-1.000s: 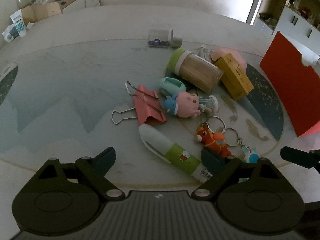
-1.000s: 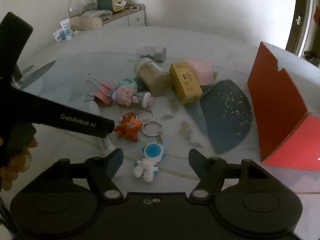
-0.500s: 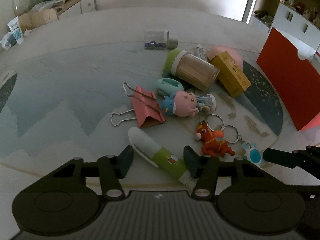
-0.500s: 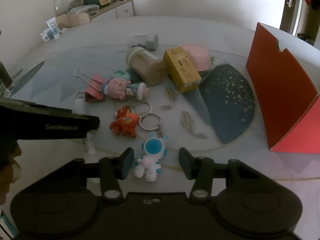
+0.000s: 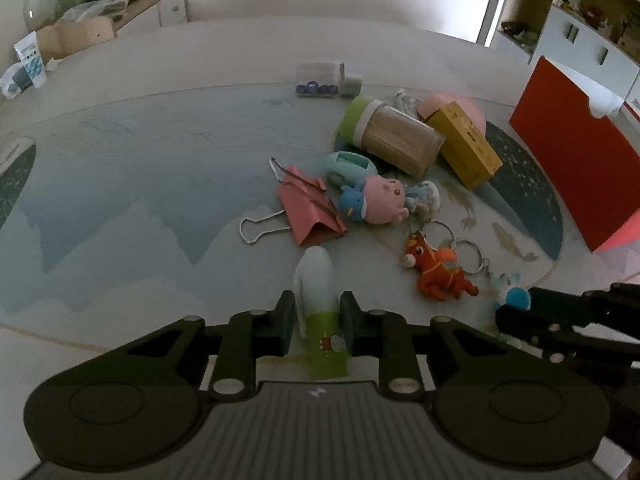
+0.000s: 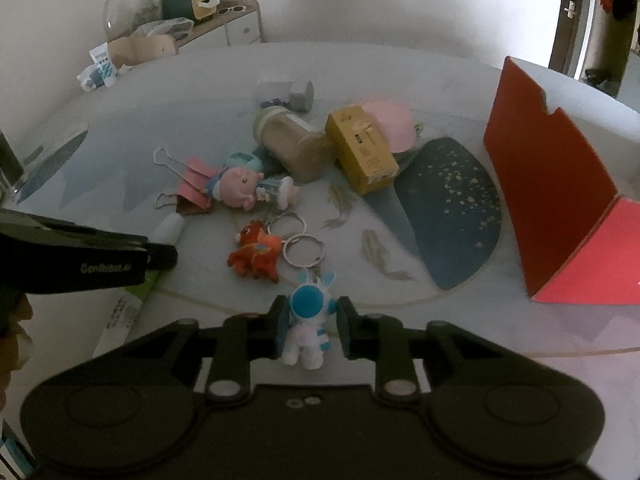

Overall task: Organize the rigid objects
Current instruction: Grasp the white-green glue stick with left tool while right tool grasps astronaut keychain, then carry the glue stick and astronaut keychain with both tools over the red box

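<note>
My left gripper (image 5: 317, 312) is shut on a white and green tube (image 5: 318, 300) that lies on the table, fingers on both its sides. My right gripper (image 6: 310, 318) is closed around a blue and white astronaut keychain (image 6: 308, 320); its fingers touch or nearly touch the figure. An orange horse keychain (image 5: 438, 272) with rings lies between the two grippers and also shows in the right wrist view (image 6: 256, 256). The left gripper's side shows in the right wrist view (image 6: 92, 260).
A pink binder clip (image 5: 308, 208), a pink pig toy (image 5: 380, 200), a toothpick jar (image 5: 396, 140), a yellow box (image 5: 466, 148) and a small clear box (image 5: 320, 76) lie further out. A red open box (image 5: 576, 152) stands at the right.
Both grippers have moved forward and closed. The left one closed on the tube, which now points straight ahead. The right one closed around the astronaut keychain.
</note>
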### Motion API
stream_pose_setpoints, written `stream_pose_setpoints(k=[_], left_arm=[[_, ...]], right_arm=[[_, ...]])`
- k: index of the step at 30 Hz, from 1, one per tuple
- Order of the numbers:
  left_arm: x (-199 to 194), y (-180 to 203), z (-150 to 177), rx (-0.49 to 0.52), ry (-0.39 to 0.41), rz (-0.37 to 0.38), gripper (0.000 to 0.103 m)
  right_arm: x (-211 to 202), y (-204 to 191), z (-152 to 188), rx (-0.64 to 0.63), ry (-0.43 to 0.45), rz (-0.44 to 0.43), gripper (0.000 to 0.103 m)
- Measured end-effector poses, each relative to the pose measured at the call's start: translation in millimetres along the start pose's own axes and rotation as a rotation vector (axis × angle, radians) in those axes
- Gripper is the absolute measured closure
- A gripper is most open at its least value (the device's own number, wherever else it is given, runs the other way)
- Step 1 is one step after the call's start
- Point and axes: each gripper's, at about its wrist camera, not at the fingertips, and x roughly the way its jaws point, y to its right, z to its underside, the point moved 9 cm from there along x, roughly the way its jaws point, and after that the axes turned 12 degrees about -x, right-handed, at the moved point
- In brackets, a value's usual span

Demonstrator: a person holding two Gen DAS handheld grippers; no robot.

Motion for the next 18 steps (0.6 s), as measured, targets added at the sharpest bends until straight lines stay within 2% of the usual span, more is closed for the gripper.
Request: stream_pose_setpoints(k=[5, 12, 18], left_arm=[[-4.2, -3.3, 1.5, 0.01, 0.008, -0.019, 0.079], [-12.8, -4.3, 1.2, 0.011, -0.001, 0.004, 0.08], [-26.8, 6.4, -2.5, 0.051, -0.002, 0.034, 0.08]], right_arm=[[-11.5, 6.0, -1.6, 0.008, 0.02, 0.003, 0.079], [-37.9, 21.6, -11.3, 0.034, 0.074, -0.013, 0.079], [-68.9, 44.8, -25.1, 0.045, 0.122, -0.027, 0.079]])
